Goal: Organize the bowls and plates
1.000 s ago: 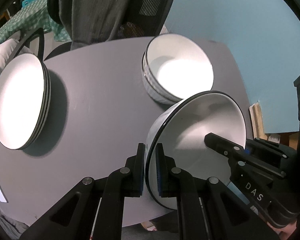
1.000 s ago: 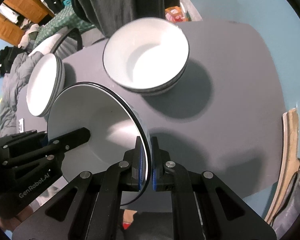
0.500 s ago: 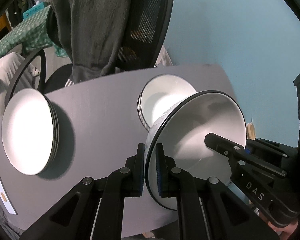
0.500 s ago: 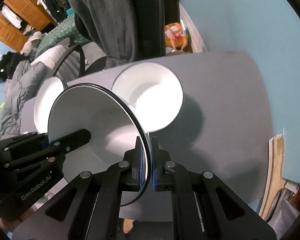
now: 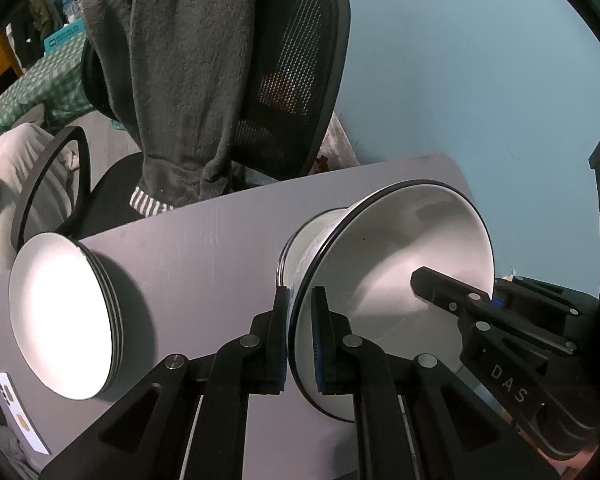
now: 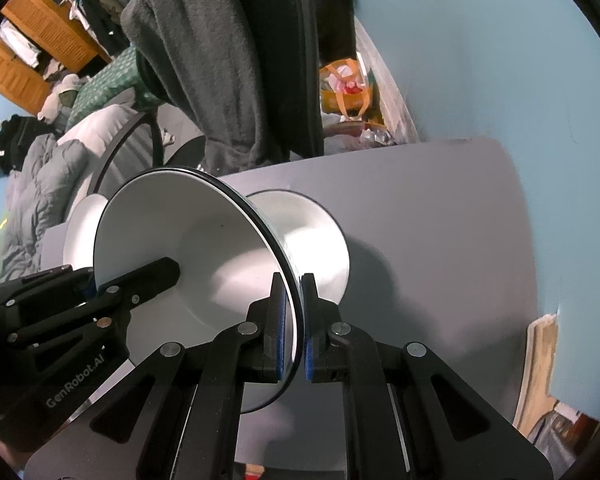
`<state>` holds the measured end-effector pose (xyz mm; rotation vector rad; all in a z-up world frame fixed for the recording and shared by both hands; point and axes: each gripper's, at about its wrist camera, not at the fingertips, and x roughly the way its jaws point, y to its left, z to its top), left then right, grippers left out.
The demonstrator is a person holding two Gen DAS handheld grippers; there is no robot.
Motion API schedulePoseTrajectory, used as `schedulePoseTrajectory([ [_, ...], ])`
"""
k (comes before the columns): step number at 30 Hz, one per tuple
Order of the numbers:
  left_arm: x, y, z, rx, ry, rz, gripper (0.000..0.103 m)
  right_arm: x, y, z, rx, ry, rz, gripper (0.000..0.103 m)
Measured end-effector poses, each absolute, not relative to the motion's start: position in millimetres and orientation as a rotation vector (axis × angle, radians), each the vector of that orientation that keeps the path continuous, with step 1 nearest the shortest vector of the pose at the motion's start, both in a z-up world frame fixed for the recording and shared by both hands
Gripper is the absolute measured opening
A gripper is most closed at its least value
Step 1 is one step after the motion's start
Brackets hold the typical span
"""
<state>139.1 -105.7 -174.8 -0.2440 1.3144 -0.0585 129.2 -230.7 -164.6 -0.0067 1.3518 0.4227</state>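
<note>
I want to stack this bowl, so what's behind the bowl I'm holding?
Behind the held bowl sits the bowl stack on the table. The held bowl covers part of it, so its bowls cannot be counted.

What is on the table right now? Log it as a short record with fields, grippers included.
held item: white black-rimmed ceramic bowl, tilted, above the table
left gripper: jaws shut on the bowl's rim
right gripper: jaws shut on the opposite rim
bowl stack: white bowls on the grey table, partly hidden behind the held bowl
plate stack: white black-rimmed plates, apart from the bowls
phone: white, at the table's edge beside the plates
background: black mesh office chair with dark grey garment
</note>
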Motion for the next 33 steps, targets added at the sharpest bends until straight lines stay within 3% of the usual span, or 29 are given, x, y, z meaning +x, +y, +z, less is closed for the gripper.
schedulePoseTrajectory([
  [22,156,-122,-210,-0.138,1.397,-0.054,0.009,146,-237,-202,-0.008,1.474,0.378,0.008],
  [33,153,-117,-207,-0.110,1.401,-0.022,0.014,147,-242,-202,0.025,1.506,0.366,0.015],
])
